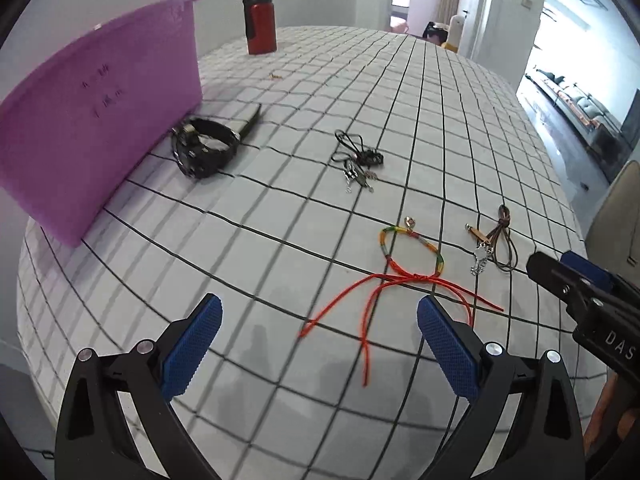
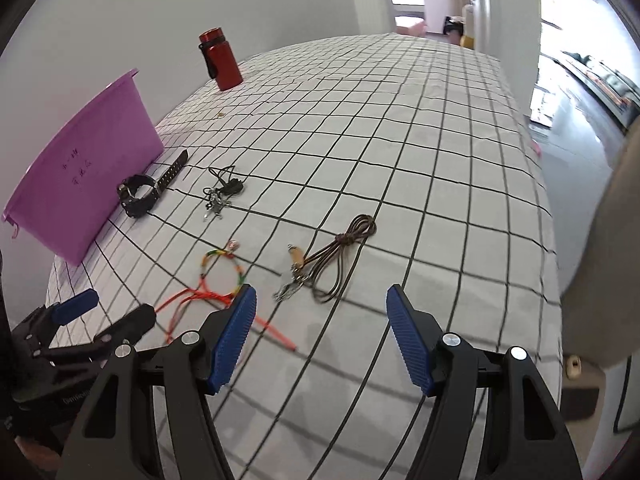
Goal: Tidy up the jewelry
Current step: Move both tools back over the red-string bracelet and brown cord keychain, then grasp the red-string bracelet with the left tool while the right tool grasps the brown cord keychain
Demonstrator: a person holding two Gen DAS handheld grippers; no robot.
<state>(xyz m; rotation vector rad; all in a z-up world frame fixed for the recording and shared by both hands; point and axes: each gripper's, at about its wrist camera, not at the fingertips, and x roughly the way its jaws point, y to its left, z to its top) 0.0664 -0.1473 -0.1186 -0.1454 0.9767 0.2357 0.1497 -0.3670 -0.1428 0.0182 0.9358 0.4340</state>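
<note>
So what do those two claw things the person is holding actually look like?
Both are alike: the left gripper and right gripper each have two angular black plastic arms with cut-out slots and round silver bolt heads, ending in fingers faced with ridged blue pads. White lettering marks the right gripper's black body.

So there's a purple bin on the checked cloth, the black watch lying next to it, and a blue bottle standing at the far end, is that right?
Not quite: the bottle is red, not blue, as the left wrist view shows. The rest holds: the purple bin stands on the checked cloth with the black watch lying beside it.
</note>
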